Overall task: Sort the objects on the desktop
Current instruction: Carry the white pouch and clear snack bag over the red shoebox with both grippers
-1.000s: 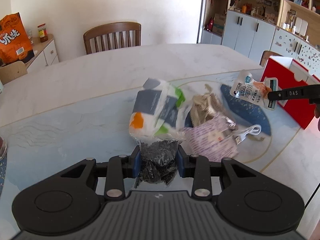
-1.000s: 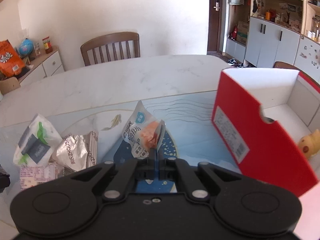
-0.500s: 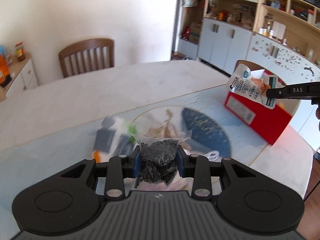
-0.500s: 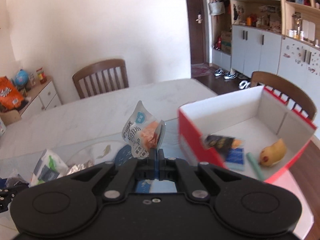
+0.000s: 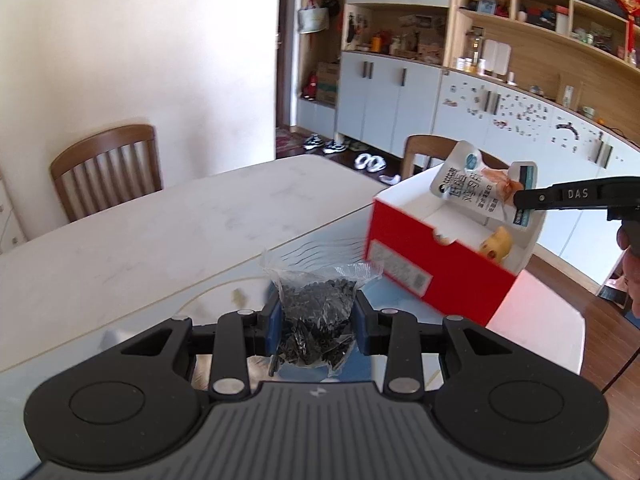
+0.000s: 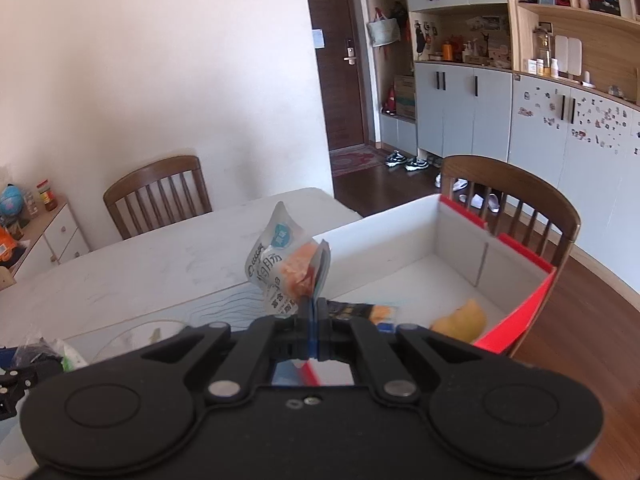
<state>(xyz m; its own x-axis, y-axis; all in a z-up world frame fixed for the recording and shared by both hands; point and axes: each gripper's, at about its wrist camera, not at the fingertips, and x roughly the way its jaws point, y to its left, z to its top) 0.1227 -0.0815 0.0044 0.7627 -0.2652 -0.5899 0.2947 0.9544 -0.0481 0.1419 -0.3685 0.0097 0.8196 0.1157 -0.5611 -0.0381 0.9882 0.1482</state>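
Our jaws are closed on both sides, each on one soft packet. The left gripper [image 5: 316, 322] squeezes a clear bag of small black pieces [image 5: 316, 312] by its lower part, so the sealed top stands up above the jaws. The right gripper [image 6: 314, 330] pinches the thin edge of a white snack pouch [image 6: 286, 266], which stands up just ahead of the jaws.

We think both are light and limp. The film is smooth, so it may slip, and the black pieces could crush if we press harder. A flat sealed edge is the best place to hold.

The red box [image 6: 404, 252] is just ahead of the right jaws and below them, with a yellow toy [image 6: 460, 320] inside. From the left jaws the box is ahead to the right, on the surface [image 5: 180, 232].
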